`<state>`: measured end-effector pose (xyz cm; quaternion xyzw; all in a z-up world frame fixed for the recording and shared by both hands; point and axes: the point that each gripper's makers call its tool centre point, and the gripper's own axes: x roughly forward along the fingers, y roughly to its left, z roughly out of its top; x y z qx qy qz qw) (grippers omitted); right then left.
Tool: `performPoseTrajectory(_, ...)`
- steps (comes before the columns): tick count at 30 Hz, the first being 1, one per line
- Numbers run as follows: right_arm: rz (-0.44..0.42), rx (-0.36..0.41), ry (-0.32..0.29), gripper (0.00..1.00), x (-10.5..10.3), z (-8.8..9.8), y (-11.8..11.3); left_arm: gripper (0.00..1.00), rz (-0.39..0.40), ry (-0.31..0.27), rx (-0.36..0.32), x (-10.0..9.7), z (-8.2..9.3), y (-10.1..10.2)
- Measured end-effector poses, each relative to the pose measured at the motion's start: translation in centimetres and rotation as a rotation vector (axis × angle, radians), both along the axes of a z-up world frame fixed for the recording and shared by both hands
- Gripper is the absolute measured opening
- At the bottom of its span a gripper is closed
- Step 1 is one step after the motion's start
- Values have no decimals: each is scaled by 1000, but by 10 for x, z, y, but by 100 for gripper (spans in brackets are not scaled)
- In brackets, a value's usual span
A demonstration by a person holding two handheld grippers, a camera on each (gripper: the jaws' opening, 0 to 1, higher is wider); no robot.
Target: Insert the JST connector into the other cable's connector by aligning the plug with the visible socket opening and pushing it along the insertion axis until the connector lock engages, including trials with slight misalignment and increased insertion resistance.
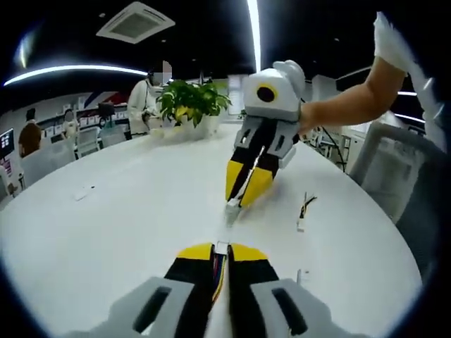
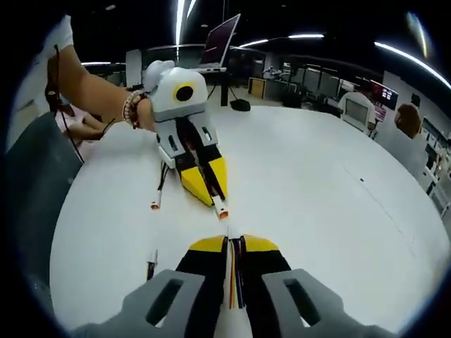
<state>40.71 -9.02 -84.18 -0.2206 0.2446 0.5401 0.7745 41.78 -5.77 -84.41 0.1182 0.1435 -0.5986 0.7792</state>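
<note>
The left gripper (image 1: 221,255) is clamping a wired plug (image 1: 222,248); the right gripper (image 2: 232,248) is clamping the socket cable (image 2: 233,282), facing it, apart above the table (image 1: 127,211); both are likely light, floppy, fragile, so gripping near the housings is helping.

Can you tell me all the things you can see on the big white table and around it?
Table: one, white, round, under everything.
Held cables: two, coloured wires with a small pale connector at the tip; one pinched in the left tool, one in the right tool, tips facing each other and apart.
Spare cables: two, thin; one lying on the table beside the right tool, one beside the left tool.
Potted plant: one, green and yellow leaves, far side of the table.
Chair: one, grey, at the table's edge.
People: several, seated in the background.
Laptop: one, open, beyond the table.
Person's arm: bare, holding the right tool; the other wears a bead bracelet.
</note>
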Motion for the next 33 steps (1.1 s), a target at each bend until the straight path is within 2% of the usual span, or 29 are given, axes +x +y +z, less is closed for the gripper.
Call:
performPoseTrajectory(4, 58, -23, -4, 4, -5, -1, 9, 1, -25, -15, 14, -3, 0, -1)
performPoseTrajectory(11, 91, -55, -1, 4, -6, -10, 16, 1, -37, -8, -6, -7, 2, -4)
performPoseTrajectory(22, 149, -102, -6, 4, -11, -15, 16, 1, -73, -32, 16, -11, 0, -4)
performPoseTrajectory(30, 179, -110, -10, 4, -12, -15, 18, 1, -89, -35, 22, -13, 0, -3)
performPoseTrajectory(33, 216, -114, -10, 4, -16, -14, 18, 1, -114, -35, 23, -17, 0, -3)
